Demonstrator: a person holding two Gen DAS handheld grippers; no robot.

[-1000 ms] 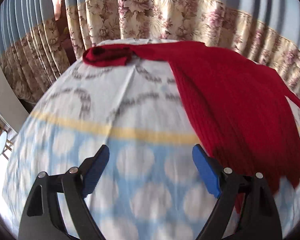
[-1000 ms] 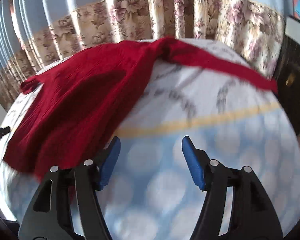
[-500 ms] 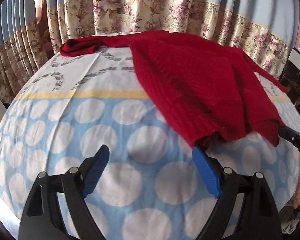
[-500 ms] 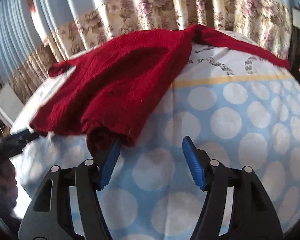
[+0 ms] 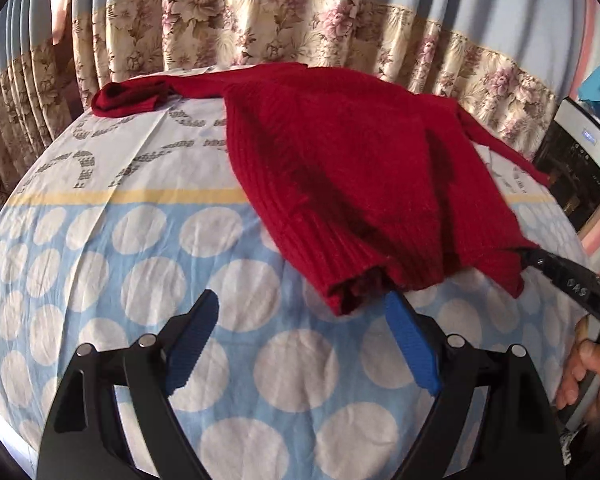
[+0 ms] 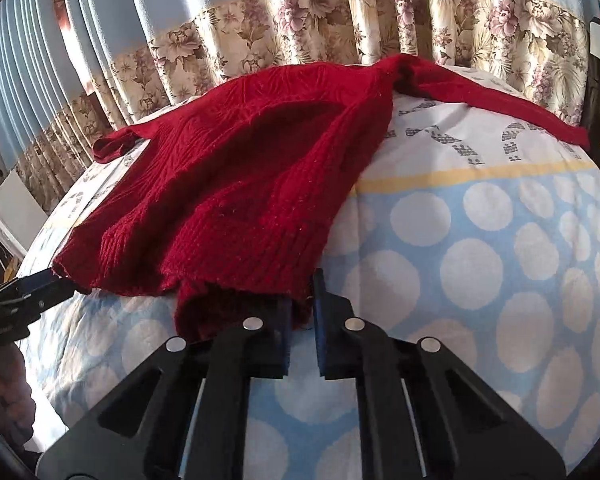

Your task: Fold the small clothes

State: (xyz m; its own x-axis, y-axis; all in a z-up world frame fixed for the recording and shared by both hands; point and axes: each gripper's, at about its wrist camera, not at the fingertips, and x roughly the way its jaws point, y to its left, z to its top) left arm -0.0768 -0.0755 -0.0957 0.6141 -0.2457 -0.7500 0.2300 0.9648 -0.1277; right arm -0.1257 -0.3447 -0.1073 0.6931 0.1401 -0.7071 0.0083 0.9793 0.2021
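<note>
A red knitted sweater (image 5: 352, 176) lies spread on a blue sheet with white dots (image 5: 204, 280). Its sleeves reach to the far left and right. In the left wrist view my left gripper (image 5: 300, 312) is open, and its right pad touches the sweater's near hem corner. In the right wrist view my right gripper (image 6: 302, 308) is shut on the right corner of the sweater (image 6: 236, 192) hem. The right gripper also shows in the left wrist view (image 5: 540, 260), at the hem's right corner. The left gripper shows at the left edge of the right wrist view (image 6: 40, 284).
Floral and blue curtains (image 5: 300, 28) hang behind the bed. A dark appliance (image 5: 576, 164) stands at the right. A white board (image 6: 16, 208) leans at the left. The sheet's far part is white with grey print and a yellow stripe (image 6: 480, 172).
Both grippers have come closer to the sweater's near hem. The right gripper has gone from open to shut on the hem's right corner. The left gripper stays open.
</note>
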